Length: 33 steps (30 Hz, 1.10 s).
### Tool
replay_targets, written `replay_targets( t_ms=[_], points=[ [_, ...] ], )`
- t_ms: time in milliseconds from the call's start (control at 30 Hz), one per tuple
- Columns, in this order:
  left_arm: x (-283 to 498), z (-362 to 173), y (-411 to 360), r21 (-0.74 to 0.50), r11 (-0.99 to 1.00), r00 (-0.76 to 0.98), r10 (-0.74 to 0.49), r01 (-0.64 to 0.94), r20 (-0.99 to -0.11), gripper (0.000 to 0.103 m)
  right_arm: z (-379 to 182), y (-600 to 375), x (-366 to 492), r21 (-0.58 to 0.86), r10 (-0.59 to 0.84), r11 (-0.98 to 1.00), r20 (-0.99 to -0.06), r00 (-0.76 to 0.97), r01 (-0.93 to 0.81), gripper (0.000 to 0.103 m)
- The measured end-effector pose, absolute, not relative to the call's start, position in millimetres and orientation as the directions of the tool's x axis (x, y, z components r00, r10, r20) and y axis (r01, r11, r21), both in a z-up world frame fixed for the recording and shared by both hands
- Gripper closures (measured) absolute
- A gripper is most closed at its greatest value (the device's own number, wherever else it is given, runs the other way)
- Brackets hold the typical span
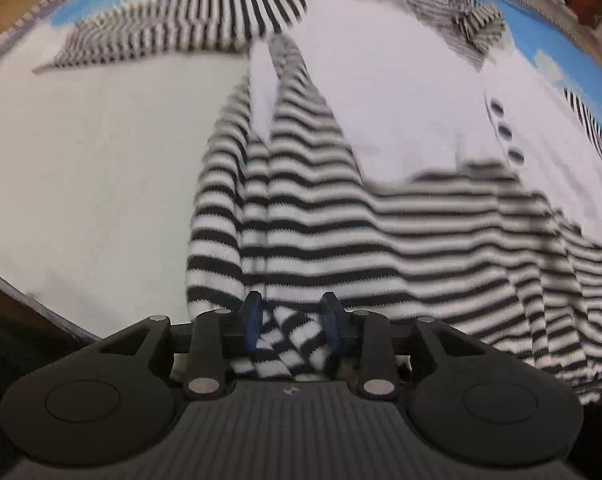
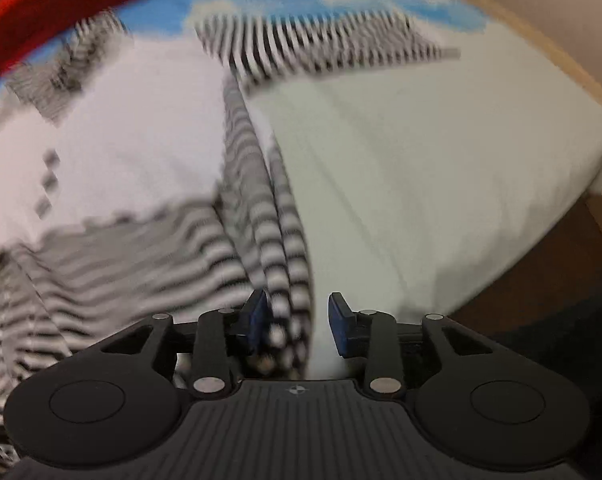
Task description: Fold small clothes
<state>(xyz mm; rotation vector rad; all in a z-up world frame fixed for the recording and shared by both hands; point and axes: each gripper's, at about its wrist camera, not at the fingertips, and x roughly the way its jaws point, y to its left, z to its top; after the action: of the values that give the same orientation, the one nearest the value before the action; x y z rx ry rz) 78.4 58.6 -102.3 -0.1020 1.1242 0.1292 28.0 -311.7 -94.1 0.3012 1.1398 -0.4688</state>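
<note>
A bunched fold of the black-and-white striped knit garment with a white front panel [image 1: 301, 216] fills the part-open left gripper [image 1: 293, 316]. The right gripper [image 2: 299, 316], part open, has striped hem (blurred) against one finger only. Both grippers tilt steeply down at the white bedsheet [image 1: 101, 160].

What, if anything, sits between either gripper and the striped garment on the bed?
Nothing visible. The striped garment's hem already lies bunched between the left gripper's jaws, and a striped fold runs between the right gripper's jaws, against one pad with a gap at the other. The red item lies far beyond.
</note>
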Motion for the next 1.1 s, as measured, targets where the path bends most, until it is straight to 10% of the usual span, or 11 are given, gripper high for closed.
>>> replay_targets(
  t_ms=[200, 367, 667, 1000, 1100],
  points=[
    [83, -24, 52, -0.024, 0.995, 0.631, 0.041, -0.094, -0.775, 0.052, -39, -301, 20, 0.072, -0.241, 0.886, -0.772, 0.588, 0.458, 0.065],
    [126, 64, 52, -0.025, 1.0, 0.795, -0.02, 0.006, -0.606, 0.015, -5, -289, 18, 0.136, -0.203, 0.919, -0.643, 0.738, 0.371, 0.06],
    [225, 52, 124, 0.037, 0.999, 0.916, -0.019, 0.037, -0.4, 0.016, 36, -267, 9, 0.118, -0.169, 0.963, -0.433, 0.886, 0.242, 0.044],
    [302, -10, 250, -0.205, 0.941, 0.765, 0.081, -0.271, -0.639, 0.034, 96, -250, 103, 0.034, 0.0, 0.999, -0.427, 0.904, 0.017, 0.043],
    [299, -29, 289, -0.244, 0.897, 0.709, 0.102, -0.369, -0.698, 0.054, 107, -240, 146, 0.017, 0.01, 1.0, -0.405, 0.914, -0.003, 0.042]
  ],
)
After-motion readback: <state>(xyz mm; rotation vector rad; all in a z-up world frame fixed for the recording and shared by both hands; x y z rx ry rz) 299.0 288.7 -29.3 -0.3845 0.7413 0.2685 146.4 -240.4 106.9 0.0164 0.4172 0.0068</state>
